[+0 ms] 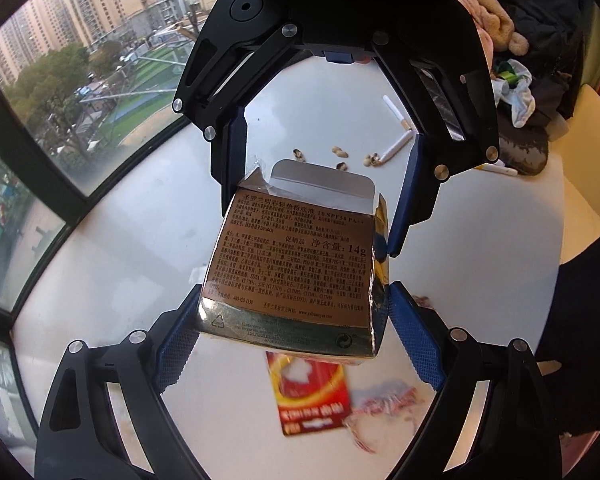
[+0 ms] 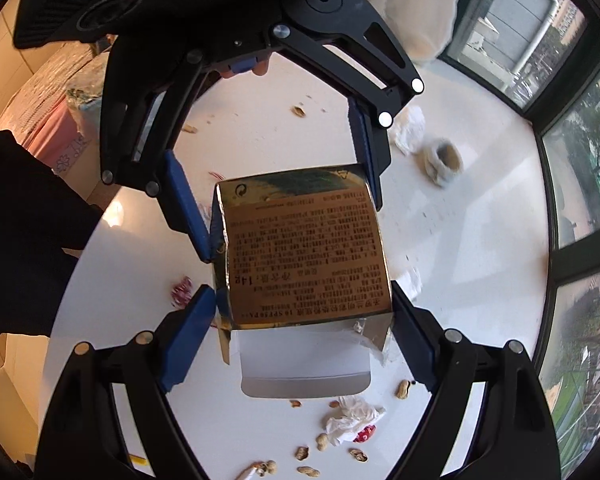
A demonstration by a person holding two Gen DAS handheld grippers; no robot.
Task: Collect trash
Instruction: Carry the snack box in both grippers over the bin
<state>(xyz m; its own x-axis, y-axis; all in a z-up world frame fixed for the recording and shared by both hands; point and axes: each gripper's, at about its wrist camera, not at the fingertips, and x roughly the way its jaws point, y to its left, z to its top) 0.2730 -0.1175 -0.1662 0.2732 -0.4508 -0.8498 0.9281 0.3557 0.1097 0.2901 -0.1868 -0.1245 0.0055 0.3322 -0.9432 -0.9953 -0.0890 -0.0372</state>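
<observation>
From the left, a curved window (image 1: 60, 80) shows tower blocks and a green pitch. Inside it, a white round table (image 1: 120, 260) with a smooth, glossy top carries the litter.

At centre we hold the box (image 1: 296, 256) clear of the table, shared between both grippers. The left gripper (image 1: 296, 290) has its jaws spread wide, and the knurled blue pads (image 1: 176, 352) press the two sides of the box's closed end. The right gripper (image 1: 311, 216) clamps the open end just as wide, beside the loose grey flap (image 1: 319, 176).

The box is thin gold-foil card printed with small text. We judge it empty, very light and easily crushed. Its foil skin looks slick, so the stiffer folded edges and corners are the places to grip, not the flat panels or the torn, taped flap.

Below it lie a blurred red packet (image 1: 311, 392) and a frayed red-and-white wrapper (image 1: 383, 400). Further right are rough tan peanut shells (image 1: 339, 153) and thin white cigarettes (image 1: 395, 148). In the right wrist view, soft crumpled tissue (image 2: 351, 420) lies among more shells.
</observation>
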